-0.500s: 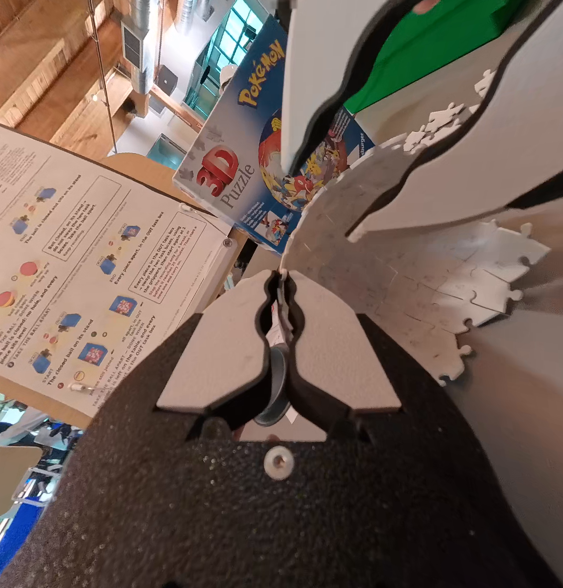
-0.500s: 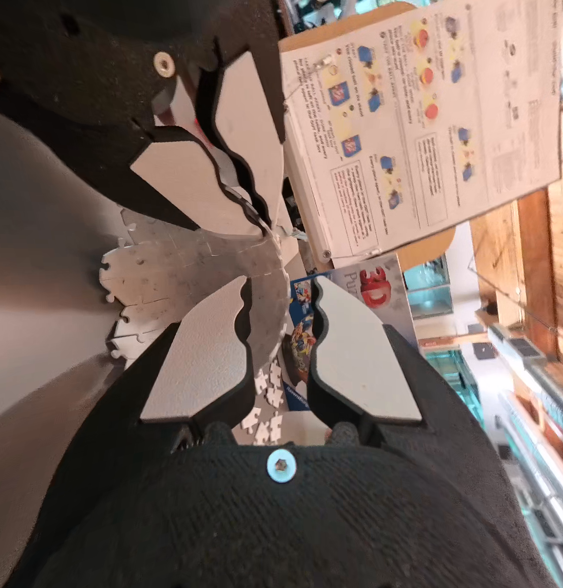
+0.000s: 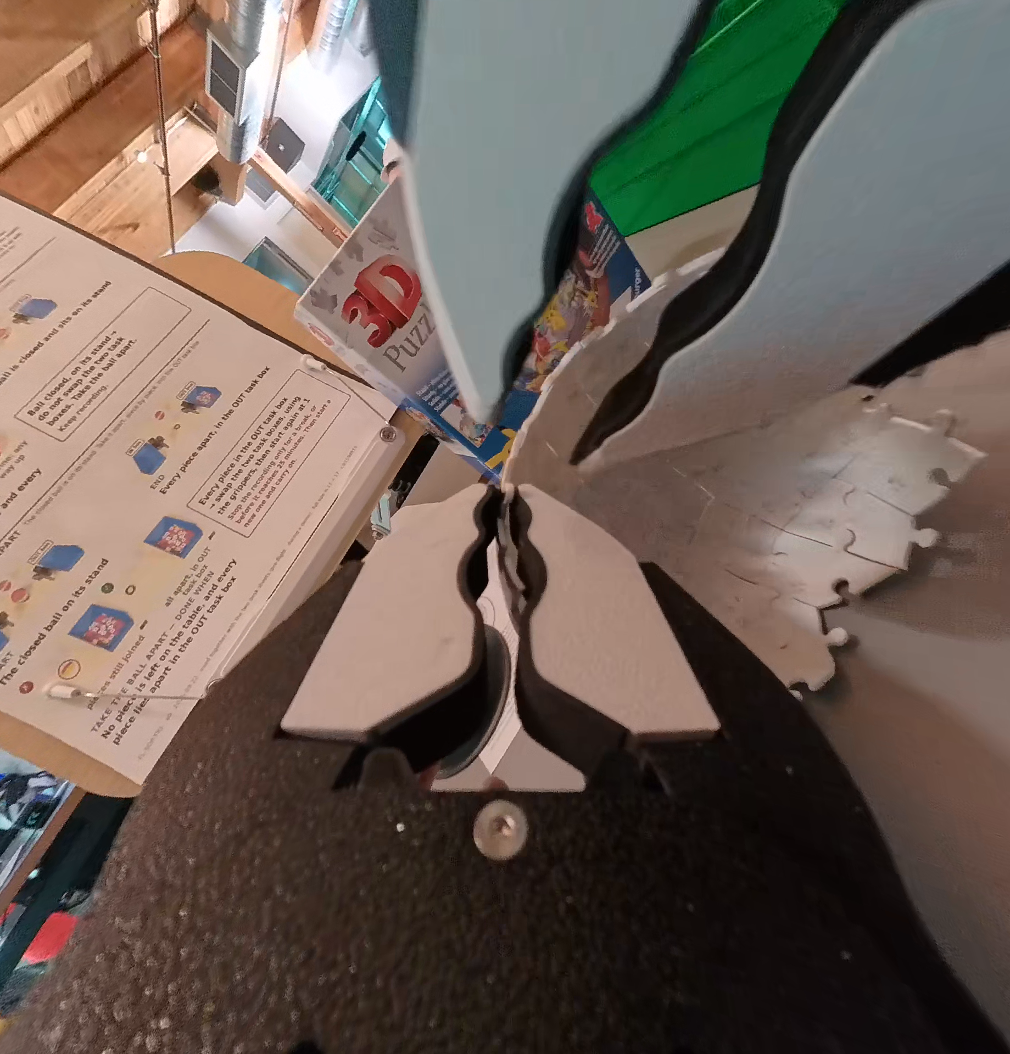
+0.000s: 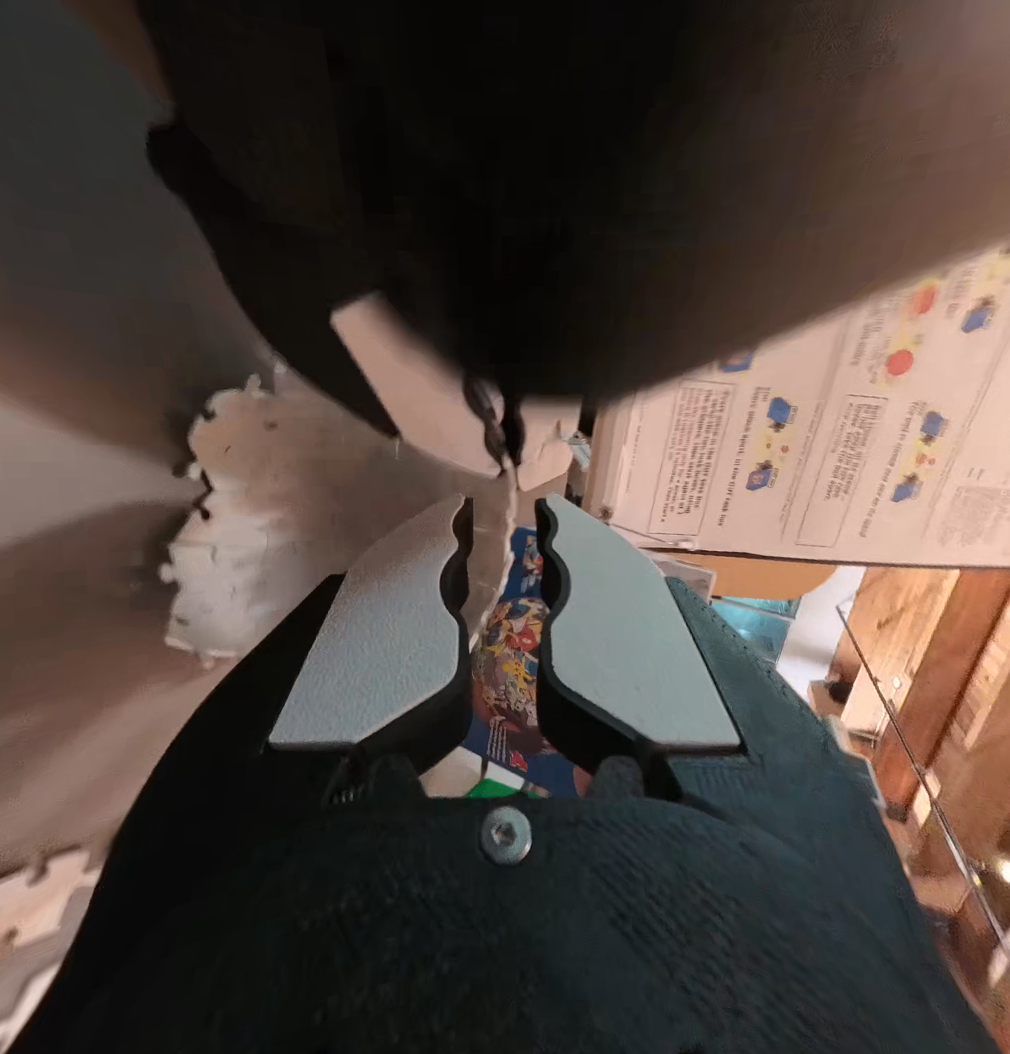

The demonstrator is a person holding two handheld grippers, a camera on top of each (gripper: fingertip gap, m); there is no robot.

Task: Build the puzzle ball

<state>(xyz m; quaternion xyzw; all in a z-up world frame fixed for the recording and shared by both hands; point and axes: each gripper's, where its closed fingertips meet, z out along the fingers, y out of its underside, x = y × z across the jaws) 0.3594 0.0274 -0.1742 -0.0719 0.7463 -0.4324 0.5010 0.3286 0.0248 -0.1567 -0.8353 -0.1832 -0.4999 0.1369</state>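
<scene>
The partly built puzzle ball (image 3: 765, 513) is a curved shell of joined pieces, seen from its pale grey inside. My left gripper (image 3: 505, 491) is shut on the shell's rim and holds it up. The right gripper's two pale fingers (image 3: 890, 239) come in from the top of the left wrist view, one on each side of the rim. In the right wrist view the shell (image 4: 263, 490) spreads to the left, and its rim runs up between my right gripper's (image 4: 501, 505) fingers. The right jaws stand apart, with a gap. The left gripper (image 4: 411, 393) looms dark and blurred just above.
The blue puzzle box (image 3: 377, 319) stands behind the shell and also shows in the right wrist view (image 4: 508, 639). A printed instruction sheet (image 3: 120, 456) on a board is at the left. A green object (image 3: 691, 171) lies beyond. Loose joined pieces (image 4: 17, 912) lie at the lower left. Both grippers' tips are close together, under 4 cm apart.
My right gripper has moved in closer to the left gripper along the rim, and its jaws have narrowed around it. The left gripper keeps its hold on the shell.
</scene>
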